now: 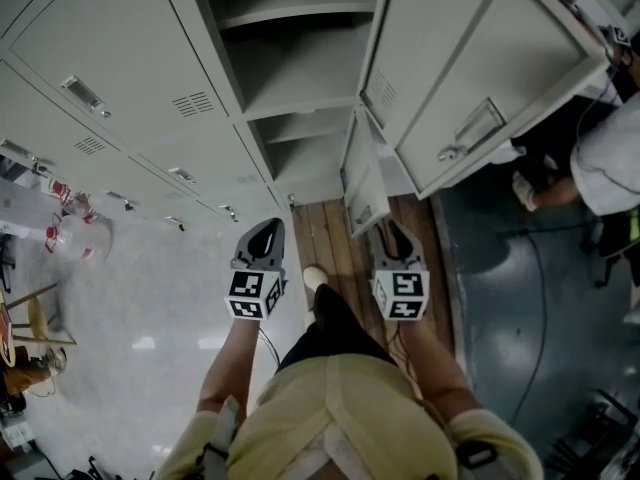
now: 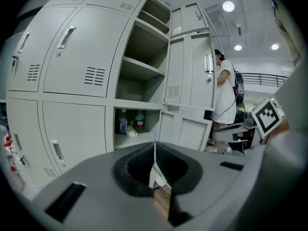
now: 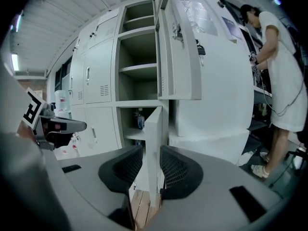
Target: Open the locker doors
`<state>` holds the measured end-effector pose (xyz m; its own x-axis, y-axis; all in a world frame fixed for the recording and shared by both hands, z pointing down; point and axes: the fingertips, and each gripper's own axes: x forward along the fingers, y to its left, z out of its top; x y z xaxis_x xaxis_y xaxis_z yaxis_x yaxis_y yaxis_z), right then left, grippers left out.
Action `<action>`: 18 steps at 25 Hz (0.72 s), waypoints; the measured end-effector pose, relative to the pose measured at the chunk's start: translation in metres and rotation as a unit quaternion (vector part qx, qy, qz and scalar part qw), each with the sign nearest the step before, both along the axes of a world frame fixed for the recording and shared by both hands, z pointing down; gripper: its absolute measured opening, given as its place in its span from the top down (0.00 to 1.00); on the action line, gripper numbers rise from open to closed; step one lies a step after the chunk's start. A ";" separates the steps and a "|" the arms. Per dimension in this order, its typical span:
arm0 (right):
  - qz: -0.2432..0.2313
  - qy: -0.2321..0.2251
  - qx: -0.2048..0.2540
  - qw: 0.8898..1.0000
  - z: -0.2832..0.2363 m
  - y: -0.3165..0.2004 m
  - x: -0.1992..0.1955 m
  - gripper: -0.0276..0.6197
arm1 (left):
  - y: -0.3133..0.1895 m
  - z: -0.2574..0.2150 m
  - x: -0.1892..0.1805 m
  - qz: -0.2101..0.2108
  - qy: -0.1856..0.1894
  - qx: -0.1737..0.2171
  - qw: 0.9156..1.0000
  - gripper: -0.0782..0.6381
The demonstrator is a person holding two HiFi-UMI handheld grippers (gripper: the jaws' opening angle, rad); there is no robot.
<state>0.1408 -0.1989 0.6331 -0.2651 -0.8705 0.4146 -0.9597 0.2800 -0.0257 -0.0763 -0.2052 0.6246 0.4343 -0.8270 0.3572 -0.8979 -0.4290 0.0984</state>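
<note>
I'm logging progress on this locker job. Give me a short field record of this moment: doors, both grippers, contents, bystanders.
open doors: top door, middle door, lower door
closed lockers: left of the open column, doors shut
left gripper: shut, empty
right gripper: jaws apart, lower door's edge between them, a gap beside it
contents: bottles in the lower compartment
bystander: person in white at the right
</note>
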 end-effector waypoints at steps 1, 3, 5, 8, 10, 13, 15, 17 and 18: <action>-0.002 -0.004 0.006 1.000 -0.007 0.000 -0.001 0.79 | 0.000 -0.002 0.001 0.000 0.002 0.001 1.000 0.89; -0.004 -0.010 0.016 1.000 -0.019 0.000 -0.003 0.79 | 0.001 -0.008 0.001 0.001 0.004 0.005 1.000 0.89; -0.007 -0.014 0.023 1.000 -0.029 0.000 -0.005 0.79 | 0.001 -0.013 0.002 0.001 0.005 0.008 1.000 0.89; -0.014 -0.021 0.035 0.999 -0.041 -0.001 -0.009 0.79 | 0.001 -0.020 -0.001 -0.003 0.006 0.012 1.000 0.89; -0.017 -0.027 0.042 0.999 -0.049 -0.002 -0.012 0.79 | 0.001 -0.025 -0.002 -0.006 0.010 0.011 1.000 0.89; -0.019 -0.035 0.051 0.998 -0.057 -0.003 -0.015 0.80 | 0.002 -0.032 -0.002 -0.007 0.015 0.012 1.000 0.89; -0.020 -0.034 0.053 0.998 -0.062 -0.003 -0.017 0.81 | 0.004 -0.038 -0.002 -0.008 0.016 0.014 1.000 0.89; -0.020 -0.033 0.057 0.998 -0.067 -0.002 -0.018 0.84 | 0.004 -0.045 -0.003 -0.011 0.017 0.016 1.000 0.89; -0.020 -0.033 0.060 0.997 -0.069 -0.003 -0.018 0.85 | 0.004 -0.049 -0.003 -0.013 0.019 0.018 1.000 0.89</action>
